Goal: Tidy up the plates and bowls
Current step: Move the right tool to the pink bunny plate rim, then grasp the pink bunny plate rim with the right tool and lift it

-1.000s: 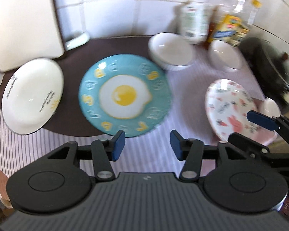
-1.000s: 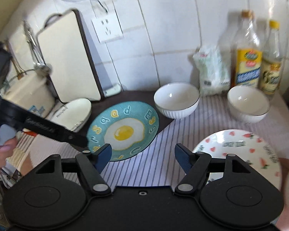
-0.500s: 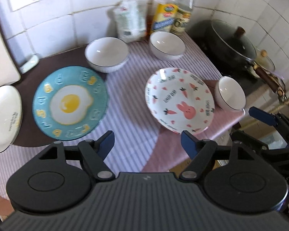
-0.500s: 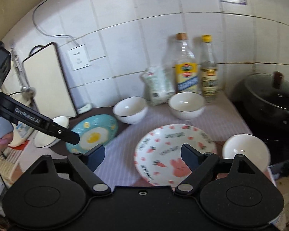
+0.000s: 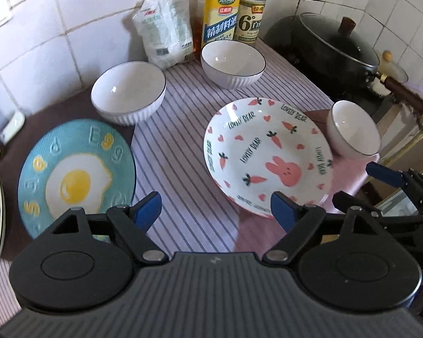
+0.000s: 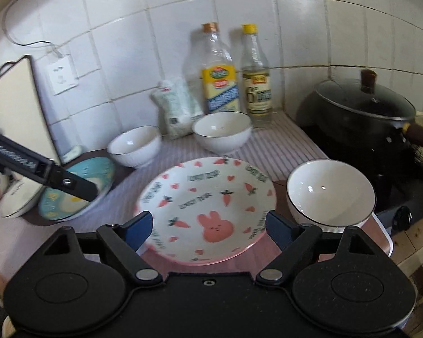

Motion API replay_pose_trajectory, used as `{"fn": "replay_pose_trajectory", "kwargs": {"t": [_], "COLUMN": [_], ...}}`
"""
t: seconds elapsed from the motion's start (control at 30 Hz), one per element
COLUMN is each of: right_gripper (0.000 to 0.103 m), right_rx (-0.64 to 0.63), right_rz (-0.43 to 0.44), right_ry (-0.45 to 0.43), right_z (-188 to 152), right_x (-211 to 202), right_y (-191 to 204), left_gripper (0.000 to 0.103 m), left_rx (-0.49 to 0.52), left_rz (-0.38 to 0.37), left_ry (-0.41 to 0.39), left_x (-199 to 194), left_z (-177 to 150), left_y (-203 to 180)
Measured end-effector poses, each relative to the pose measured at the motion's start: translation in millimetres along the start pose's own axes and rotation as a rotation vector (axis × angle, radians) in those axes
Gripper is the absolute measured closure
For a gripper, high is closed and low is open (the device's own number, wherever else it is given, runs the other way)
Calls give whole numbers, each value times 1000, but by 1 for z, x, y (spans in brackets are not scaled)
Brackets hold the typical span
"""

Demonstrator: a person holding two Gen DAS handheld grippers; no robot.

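The rabbit plate (image 6: 208, 202) sits near the counter's front edge, between the egg plate (image 5: 76, 174) and the small bowl (image 6: 330, 191) at the right end. You have swung both grippers over from the egg plate. Your left gripper (image 5: 215, 208) has just been opening; both it and your right gripper (image 6: 208, 225) now stand wide and empty, tilted down, so nothing is stacked yet.

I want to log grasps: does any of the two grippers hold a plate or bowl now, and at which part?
Nothing is held. The left gripper and right gripper are open and have just been opening; the bunny plate lies untouched.
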State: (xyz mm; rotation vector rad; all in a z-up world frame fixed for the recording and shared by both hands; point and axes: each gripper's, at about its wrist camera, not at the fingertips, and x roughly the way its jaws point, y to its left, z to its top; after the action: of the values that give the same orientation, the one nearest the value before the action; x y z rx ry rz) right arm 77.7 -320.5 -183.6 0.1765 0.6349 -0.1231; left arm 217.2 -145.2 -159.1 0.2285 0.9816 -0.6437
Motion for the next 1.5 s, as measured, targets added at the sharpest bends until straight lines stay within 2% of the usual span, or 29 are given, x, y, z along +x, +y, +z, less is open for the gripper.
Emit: {"fn": "replay_pose_trajectory", "kwargs": {"t": [0.13,0.3,0.4,0.5,0.53,0.6,0.67,0.77,0.8,0.87,0.9,0.93,1.0,1.07,1.27,1.37,1.5], "right_gripper": [14,15,19,24,25,25,25,29,34,39,44,55,71,75,77,77,77], "right_rx": [52,126,167,205,213,230,192,191,201,228,253,277,280,255,289,279,265], "right_rz": [-34,-60,-42,-29,-25,-63,-109,-85,-81,-73,-67,-71,-111,-115,-41,-10,-4], "right_ry": [-17,-10,-7,21,22,14,7,1,-4,-1,-2,-4,14,29,53,63,95], "right_z": [-18,-33,-36,-35,-35,-34,-33,-32,-31,-28,-27,-27,-28,-28,-28,-27,-21], "right_x": [24,49,60,70,73,77,81,86,87,88,88,87,86,84,84,85,87], "right_y": [-5,-13,-18,-23,-24,-24,-19,-21,-23,-28,-32,-34,-35,-35,-50,-54,-55], "left_gripper": [19,19,20,20,21,21,21,23,27,44,55,64,74,81,82,82,82], "left_rx": [21,-33,-40,-40,-30,7,-1,-53,-60,-78,-88,-94,-136,-181,-243,-237,-231], "left_rz": [-38,-69,-78,-58,-25,14,5,5,6,-2,1,2,-48,-75,-93,-89,-78], "left_ry": [-33,-60,-59,-29,-21,-27,-18,-1,-2,15,26,16,32,37,61,71,130], "left_x": [26,62,83,101,107,113,115,117,117,119,120,119,119,121,125,125,124], "left_z": [2,8,11,13,12,9,8,9,10,13,14,14,17,16,18,20,27], "left_y": [6,11,11,9,6,1,0,4,5,8,10,12,20,23,24,23,21]}}
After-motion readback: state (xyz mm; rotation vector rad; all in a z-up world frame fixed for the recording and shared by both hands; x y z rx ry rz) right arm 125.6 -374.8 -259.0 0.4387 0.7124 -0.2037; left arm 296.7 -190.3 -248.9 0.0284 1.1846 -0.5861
